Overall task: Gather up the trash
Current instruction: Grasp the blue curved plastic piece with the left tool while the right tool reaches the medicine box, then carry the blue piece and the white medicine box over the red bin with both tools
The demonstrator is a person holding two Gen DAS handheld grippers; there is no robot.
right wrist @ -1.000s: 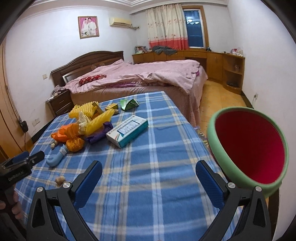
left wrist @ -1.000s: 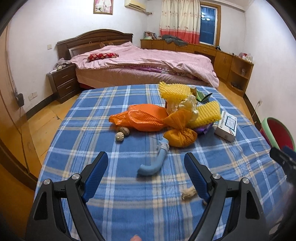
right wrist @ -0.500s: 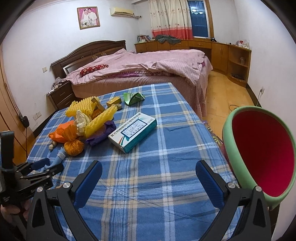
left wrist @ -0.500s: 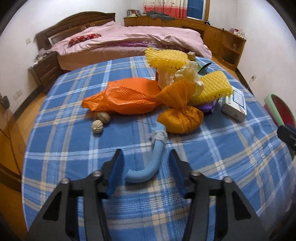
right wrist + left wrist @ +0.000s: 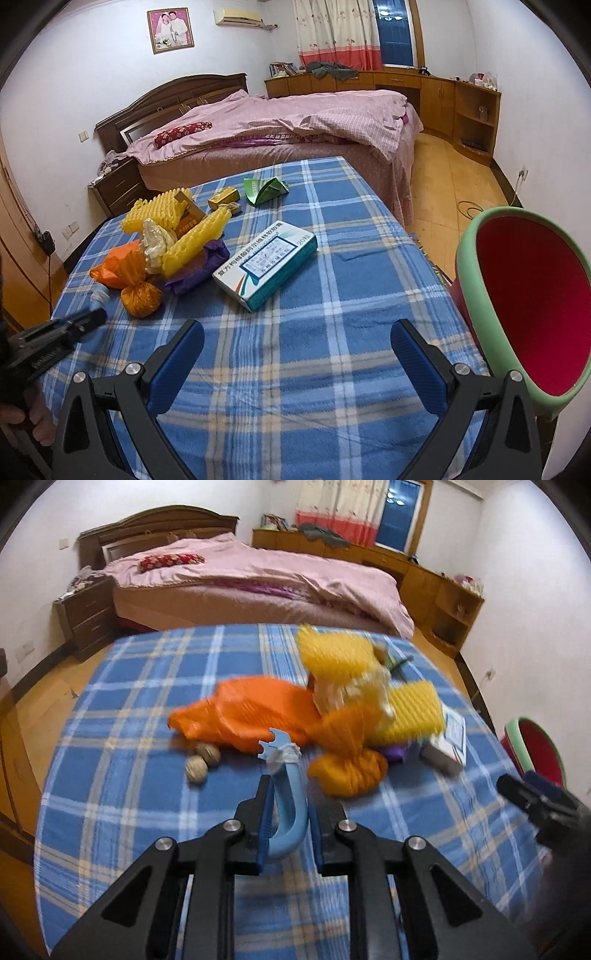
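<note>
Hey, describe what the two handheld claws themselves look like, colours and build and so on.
Both match. The left claw and right claw have matte black angular linkage arms with triangular cut-outs, joined by round silver pivot bolts. Each finger carries a ribbed blue pad. The left claw's black body, seen from the right wrist view, bears small white lettering, too small to read. No cables or sleeves show.

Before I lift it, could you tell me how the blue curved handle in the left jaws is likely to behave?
The handle looks like rigid moulded plastic, so it probably keeps its curve. It is slim and likely light. Gripped near its bend, the frayed end might swing or twist.
</note>
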